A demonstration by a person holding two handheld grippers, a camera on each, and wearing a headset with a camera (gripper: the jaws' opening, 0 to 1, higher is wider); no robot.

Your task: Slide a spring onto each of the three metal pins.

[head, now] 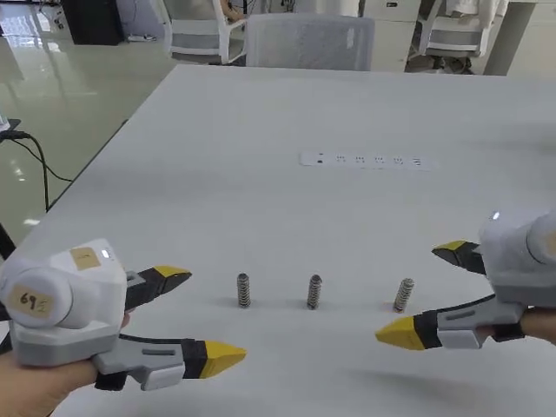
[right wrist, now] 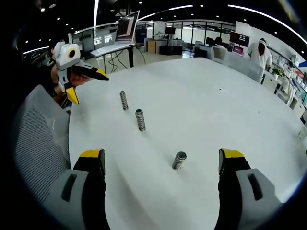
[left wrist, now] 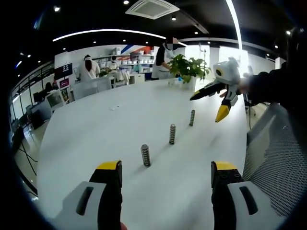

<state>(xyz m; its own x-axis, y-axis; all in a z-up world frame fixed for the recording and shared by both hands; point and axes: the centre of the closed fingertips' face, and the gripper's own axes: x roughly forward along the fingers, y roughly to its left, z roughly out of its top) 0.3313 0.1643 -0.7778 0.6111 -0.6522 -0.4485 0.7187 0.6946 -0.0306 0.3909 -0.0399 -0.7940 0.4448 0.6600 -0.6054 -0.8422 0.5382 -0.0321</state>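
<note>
three pins (head: 314, 292), springs (head: 244, 290) on, lower centre. left gripper (head: 215, 314), right gripper (right wrist: 161, 154): fingers (left wrist: 109, 167) apart, empty. risk: right fingers (right wrist: 232, 155) nudge nearest pin (right wrist: 179, 160) over.

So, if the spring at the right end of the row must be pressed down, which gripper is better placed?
Right, probably. The right gripper is open, and the right-end spring stands just ahead of its jaws; the left gripper sits by the spring at the other end.
</note>
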